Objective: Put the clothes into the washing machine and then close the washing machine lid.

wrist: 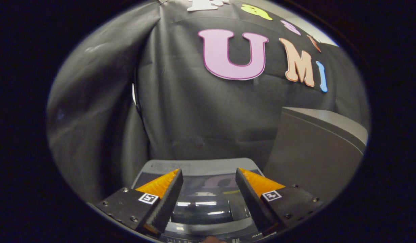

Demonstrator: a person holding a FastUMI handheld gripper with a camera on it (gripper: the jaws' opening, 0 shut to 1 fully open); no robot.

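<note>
Gripper (209, 179) hovering with fingers spread apart and empty, washing machine lid (208, 202) lying shut beneath them, grey cabinet (312, 152) standing just beside.

A cloth-walled recording booth (201, 111) holding a top-loading washing machine (201, 206) beside a grey cabinet (312, 152).

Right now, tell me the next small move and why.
Probably lift away: the washing machine lid looks already shut, its glossy pane lying flat between and beneath the open gripper fingers, which hold nothing. No clothes show outside. A grey cabinet stands beside it.
</note>
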